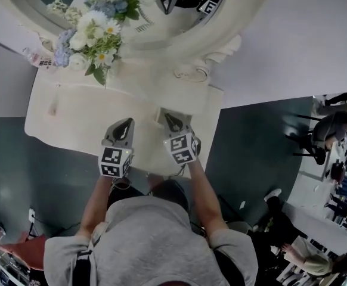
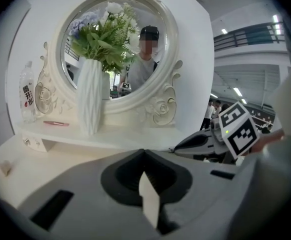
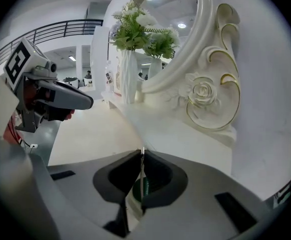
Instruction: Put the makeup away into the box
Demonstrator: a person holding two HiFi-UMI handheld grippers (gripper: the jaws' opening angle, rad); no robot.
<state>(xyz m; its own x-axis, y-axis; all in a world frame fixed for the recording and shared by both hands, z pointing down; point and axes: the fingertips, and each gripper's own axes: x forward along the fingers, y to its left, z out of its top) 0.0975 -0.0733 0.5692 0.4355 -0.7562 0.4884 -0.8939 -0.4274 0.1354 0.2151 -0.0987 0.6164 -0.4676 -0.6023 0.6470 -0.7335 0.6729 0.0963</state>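
Observation:
My left gripper [image 1: 127,124] and right gripper [image 1: 168,117] hang side by side over the front part of the white vanity table [image 1: 72,121], both pointing toward the oval mirror [image 2: 110,49]. Both pairs of jaws meet at their tips, and I see nothing held in either. The left gripper [image 3: 83,102] also shows from the side, closed to a point. A thin pink makeup stick [image 2: 55,123] lies on the raised shelf left of the white vase [image 2: 90,101]. A small beige item [image 2: 4,168] sits on the tabletop at far left. No box is clearly visible.
The vase of white and blue flowers [image 1: 96,28] stands on the shelf before the mirror. A clear labelled bottle [image 2: 28,91] stands at the shelf's left end. A carved rose scroll [image 3: 205,96] flanks the mirror on the right. People sit at the far right [image 1: 334,130].

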